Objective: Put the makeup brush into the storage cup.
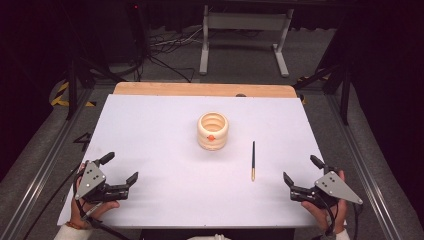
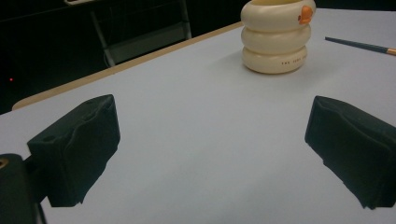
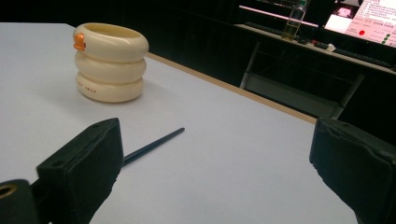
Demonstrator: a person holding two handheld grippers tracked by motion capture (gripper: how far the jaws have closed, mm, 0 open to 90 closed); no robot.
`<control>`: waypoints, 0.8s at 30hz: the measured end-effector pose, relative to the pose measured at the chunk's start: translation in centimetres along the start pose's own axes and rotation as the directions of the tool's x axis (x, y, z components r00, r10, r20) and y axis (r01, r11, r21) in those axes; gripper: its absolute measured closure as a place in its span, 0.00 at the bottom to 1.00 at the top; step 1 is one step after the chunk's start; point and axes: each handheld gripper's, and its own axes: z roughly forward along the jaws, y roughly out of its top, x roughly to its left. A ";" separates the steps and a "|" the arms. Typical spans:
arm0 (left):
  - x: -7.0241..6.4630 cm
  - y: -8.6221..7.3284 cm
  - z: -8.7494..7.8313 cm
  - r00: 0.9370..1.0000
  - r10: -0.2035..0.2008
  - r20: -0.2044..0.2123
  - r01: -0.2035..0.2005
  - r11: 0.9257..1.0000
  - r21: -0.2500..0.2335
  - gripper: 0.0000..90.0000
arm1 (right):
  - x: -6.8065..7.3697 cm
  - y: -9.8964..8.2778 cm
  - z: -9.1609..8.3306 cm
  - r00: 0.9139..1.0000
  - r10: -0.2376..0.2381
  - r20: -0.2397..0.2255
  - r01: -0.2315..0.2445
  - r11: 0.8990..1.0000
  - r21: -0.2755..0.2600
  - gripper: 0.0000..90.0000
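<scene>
Both tools stand spread and hold nothing: the left gripper near the white table's front left corner, the right gripper front right. The dark pen, possibly a brush, lies apart beside the cream ringed holder

Illegibly small print on holder

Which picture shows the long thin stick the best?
The high view: the whole stick lies on the white table, right of the cream pot, dark with a golden tip. The right gripper view hides part of it behind a jaw; the left gripper view catches just one end at the edge.
</scene>
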 end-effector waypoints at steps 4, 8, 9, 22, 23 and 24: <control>-0.1 0.0 0.3 1.000 0.000 0.007 0.000 1.000 -0.001 0.05 | 0.0 -0.2 0.0 1.000 0.002 0.001 -0.002 1.000 0.017 0.04; -0.3 -0.1 0.5 1.000 0.018 0.012 -0.019 1.000 0.021 0.05 | 0.1 -0.2 -0.1 1.000 0.005 0.012 -0.006 1.000 0.028 0.04; -0.3 -0.1 0.5 1.000 0.026 0.010 -0.027 0.999 0.024 0.05 | 0.1 -0.2 -0.1 1.000 0.012 0.009 -0.013 1.000 0.028 0.05; -0.3 -0.1 0.7 0.999 0.029 0.018 -0.029 0.999 0.035 0.06 | 0.2 0.5 0.9 0.999 0.046 0.002 -0.046 0.994 0.097 0.09; -0.3 -0.1 0.7 0.999 0.028 0.016 -0.029 0.999 0.037 0.07 | 0.2 0.7 1.0 0.999 0.047 0.004 -0.047 0.993 0.107 0.09; -0.3 -0.1 0.7 1.000 0.027 0.016 -0.028 0.999 0.037 0.07 | 0.3 0.9 1.1 0.999 0.051 0.000 -0.051 0.992 0.112 0.10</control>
